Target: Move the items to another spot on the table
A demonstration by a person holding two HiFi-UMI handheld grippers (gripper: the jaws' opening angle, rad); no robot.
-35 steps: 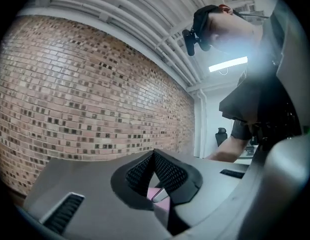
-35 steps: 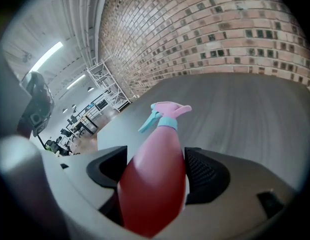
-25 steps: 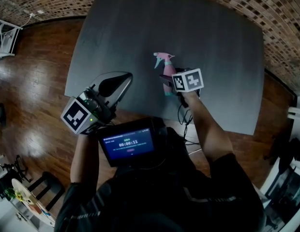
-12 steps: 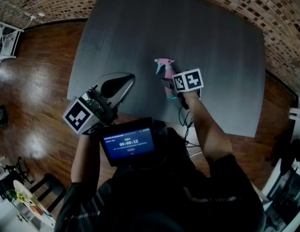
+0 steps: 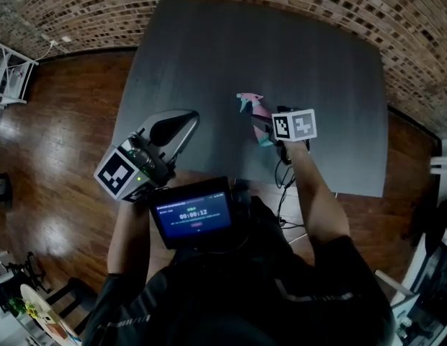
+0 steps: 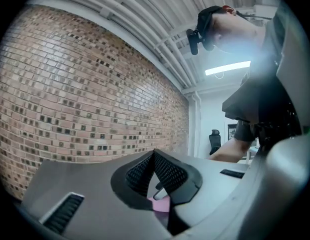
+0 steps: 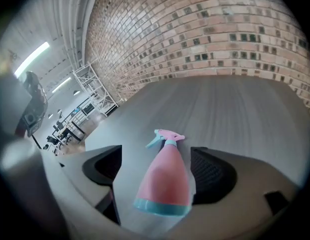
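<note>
Pink cone-shaped spray bottle [image 7: 164, 181], matte grey table [image 5: 209, 49]

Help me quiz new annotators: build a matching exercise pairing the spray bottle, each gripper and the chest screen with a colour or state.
Things:
1. spray bottle
2. left gripper
3. right gripper
4. chest screen

States:
a. jaws together
b. glowing blue
c. pink with a teal base
d. jaws apart, one on either side of the bottle

Pairs: 1-c, 2-a, 3-d, 4-b. The right gripper's jaws are opening, with the bottle between them.
</note>
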